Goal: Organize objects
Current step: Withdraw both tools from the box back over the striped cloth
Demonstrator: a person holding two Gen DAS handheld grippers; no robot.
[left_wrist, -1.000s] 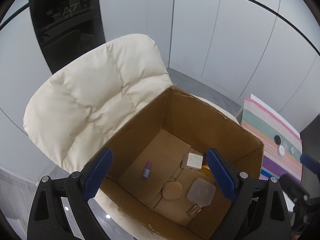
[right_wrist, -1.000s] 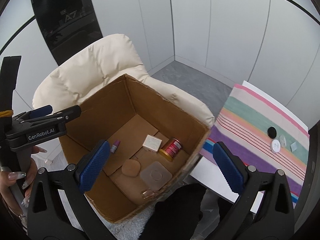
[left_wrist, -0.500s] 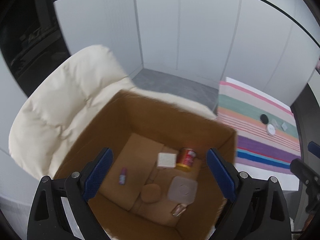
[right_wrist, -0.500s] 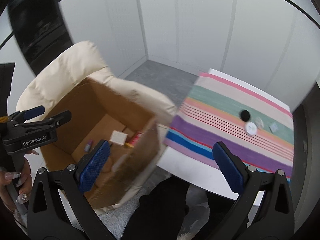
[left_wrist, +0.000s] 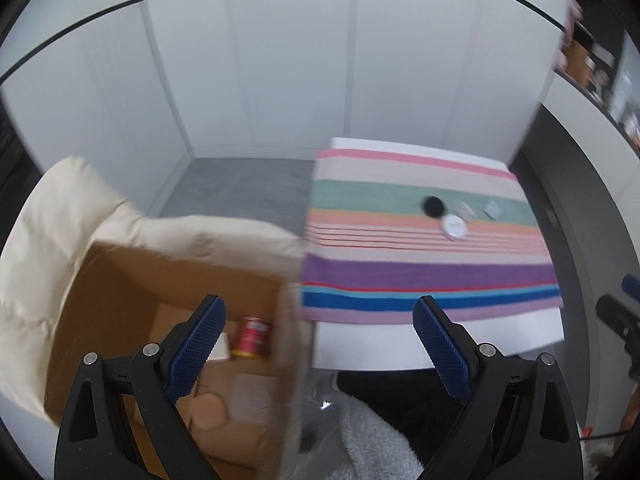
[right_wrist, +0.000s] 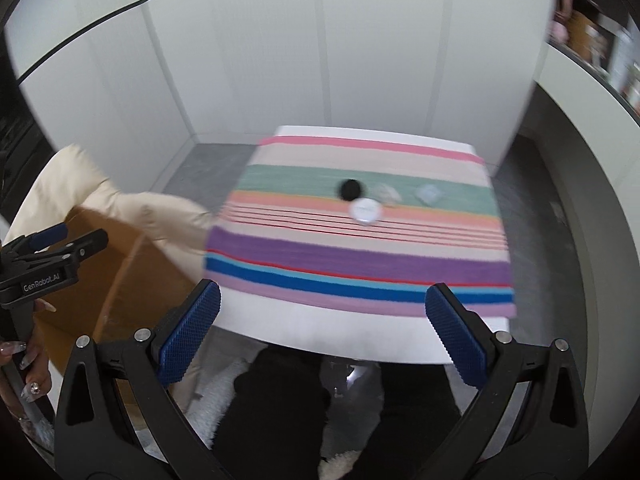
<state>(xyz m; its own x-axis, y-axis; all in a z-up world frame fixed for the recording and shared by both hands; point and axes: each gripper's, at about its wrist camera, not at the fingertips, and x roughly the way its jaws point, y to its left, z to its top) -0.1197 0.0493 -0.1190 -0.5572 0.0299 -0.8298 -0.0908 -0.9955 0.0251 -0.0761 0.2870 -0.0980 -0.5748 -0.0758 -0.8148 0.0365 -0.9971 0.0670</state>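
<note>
Several items, a red can (left_wrist: 251, 337) among them, were noted already inside the cardboard box (left_wrist: 120, 280). Four small objects, including a black disc (right_wrist: 350, 189) and a white disc (right_wrist: 365, 210), were left on the striped cloth (right_wrist: 360, 256). Left gripper (left_wrist: 316, 344) and right gripper (right_wrist: 320, 334) were both recorded spread wide, nothing held.

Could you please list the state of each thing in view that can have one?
Left gripper: open, holding nothing.
Right gripper: open, holding nothing.
Cardboard box: open-topped, resting on the cream chair.
Red can: lying on its side in the box.
Striped cloth: spread flat over the table.
White round tin: on the cloth.
</note>
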